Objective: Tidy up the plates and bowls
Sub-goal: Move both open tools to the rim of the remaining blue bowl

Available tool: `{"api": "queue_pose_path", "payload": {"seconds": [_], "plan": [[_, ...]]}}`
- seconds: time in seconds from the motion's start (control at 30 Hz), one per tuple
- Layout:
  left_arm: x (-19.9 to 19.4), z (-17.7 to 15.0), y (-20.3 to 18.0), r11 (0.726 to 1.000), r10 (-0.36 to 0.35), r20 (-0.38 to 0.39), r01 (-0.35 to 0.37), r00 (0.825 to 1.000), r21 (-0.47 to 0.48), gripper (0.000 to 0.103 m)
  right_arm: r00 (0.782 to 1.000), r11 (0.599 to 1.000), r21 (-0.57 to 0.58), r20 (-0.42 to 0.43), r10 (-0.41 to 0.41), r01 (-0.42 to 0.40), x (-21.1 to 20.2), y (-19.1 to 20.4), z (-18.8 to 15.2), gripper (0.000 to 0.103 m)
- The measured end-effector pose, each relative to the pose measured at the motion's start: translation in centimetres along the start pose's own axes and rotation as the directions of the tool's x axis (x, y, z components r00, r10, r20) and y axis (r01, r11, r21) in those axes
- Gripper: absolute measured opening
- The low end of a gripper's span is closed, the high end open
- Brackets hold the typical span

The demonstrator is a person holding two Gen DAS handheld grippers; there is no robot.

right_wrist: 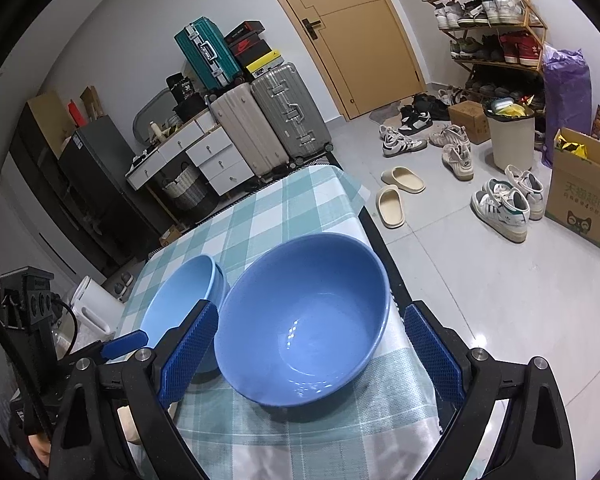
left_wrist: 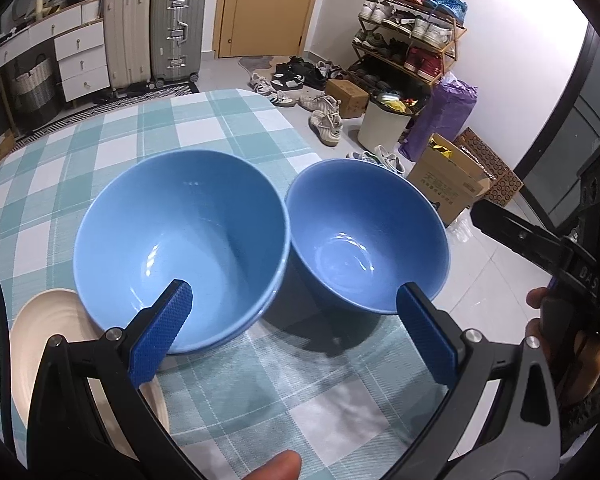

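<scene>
Count: 2 blue bowls on the checked tablecloth point(left_wrist: 228, 128), left bowl point(left_wrist: 180, 240) and right bowl point(left_wrist: 366, 236), rims just beside each other. 1 cream plate point(left_wrist: 48, 336). 2 grippers: left gripper point(left_wrist: 296, 332), right gripper point(right_wrist: 312, 348). Floor: 3 suitcases, 1 shoe rack point(right_wrist: 496, 28).

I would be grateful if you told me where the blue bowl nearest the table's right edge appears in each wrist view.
Left wrist: the blue bowl sits right of centre, beside the other blue bowl.
Right wrist: the blue bowl fills the centre, between the open fingers of the right gripper.
Shared landmark: the silver suitcase, left of the door.
</scene>
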State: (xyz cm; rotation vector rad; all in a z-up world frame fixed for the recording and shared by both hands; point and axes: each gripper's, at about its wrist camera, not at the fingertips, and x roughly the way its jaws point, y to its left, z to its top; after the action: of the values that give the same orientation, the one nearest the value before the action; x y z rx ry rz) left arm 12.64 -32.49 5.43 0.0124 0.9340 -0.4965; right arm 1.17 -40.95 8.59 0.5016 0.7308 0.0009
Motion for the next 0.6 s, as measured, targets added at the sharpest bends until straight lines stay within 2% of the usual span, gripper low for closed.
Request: {"api": "queue_pose_path", "payload": {"seconds": [0.33, 0.6], "plan": [[0.9, -0.2, -0.7, 0.998, -0.056, -0.015, 0.056, 0.998, -0.012, 0.100, 1.000, 0.999, 0.041, -0.011, -0.024, 0.024, 0.2, -1.6, -0.3, 0.096], [1.7, -0.3, -1.8, 0.995, -0.093, -0.039, 0.094, 0.995, 0.013, 0.075, 0.999, 0.998, 0.063, -0.033, -0.029, 0.031, 1.0, -2.7, -0.5, 0.096]]}}
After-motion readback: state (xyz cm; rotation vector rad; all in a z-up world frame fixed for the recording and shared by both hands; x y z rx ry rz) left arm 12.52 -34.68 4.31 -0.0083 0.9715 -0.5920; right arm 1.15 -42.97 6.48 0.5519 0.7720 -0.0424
